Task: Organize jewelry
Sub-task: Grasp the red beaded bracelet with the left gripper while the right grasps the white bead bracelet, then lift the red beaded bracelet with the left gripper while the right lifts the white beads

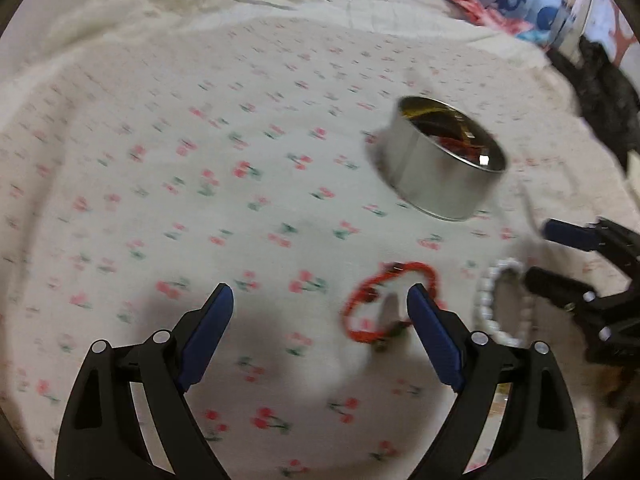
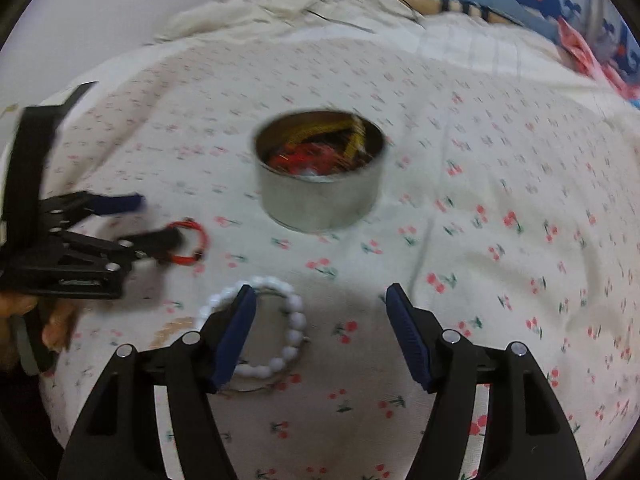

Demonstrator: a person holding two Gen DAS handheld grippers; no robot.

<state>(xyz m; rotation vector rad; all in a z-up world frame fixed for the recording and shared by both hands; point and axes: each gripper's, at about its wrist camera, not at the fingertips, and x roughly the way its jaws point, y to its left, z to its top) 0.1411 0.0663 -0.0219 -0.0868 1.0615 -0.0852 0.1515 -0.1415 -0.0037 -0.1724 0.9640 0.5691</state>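
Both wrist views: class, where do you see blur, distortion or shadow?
Left wrist view: cherry-print sheet smeared, red bracelet soft, shadow beneath the left claw. Right wrist view: tin blurred, fisheye curves the bed's edges, corners dark.

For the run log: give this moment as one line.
left gripper: open, by red bracelet | right gripper: open, at white bead bracelet | tin: holds jewelry
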